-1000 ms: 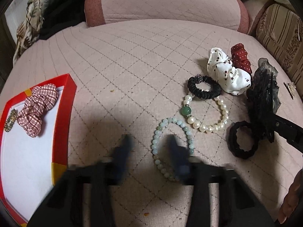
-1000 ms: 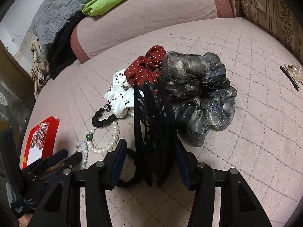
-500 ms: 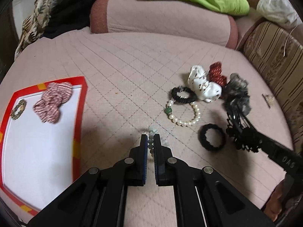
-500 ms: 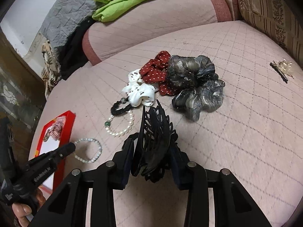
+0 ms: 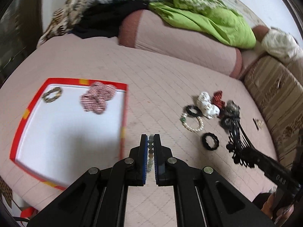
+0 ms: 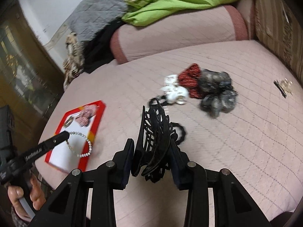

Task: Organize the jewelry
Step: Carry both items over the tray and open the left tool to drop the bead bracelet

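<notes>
A: Left gripper [image 5: 151,141] jaws pinch the pale green bead bracelet [image 5: 150,151]; right gripper [image 6: 151,149] clamps the black plastic claw clip [image 6: 153,141], both above the bed.

B: We release low inside the red-rimmed white tray [image 5: 124,117].

2 scrunchies [image 5: 97,99] lie in the tray [image 5: 124,121].

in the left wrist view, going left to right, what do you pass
red tray → green bead bracelet pinched in the left gripper → pearl bracelet → black hair tie → black hair claw in the right gripper → gold clip
</notes>
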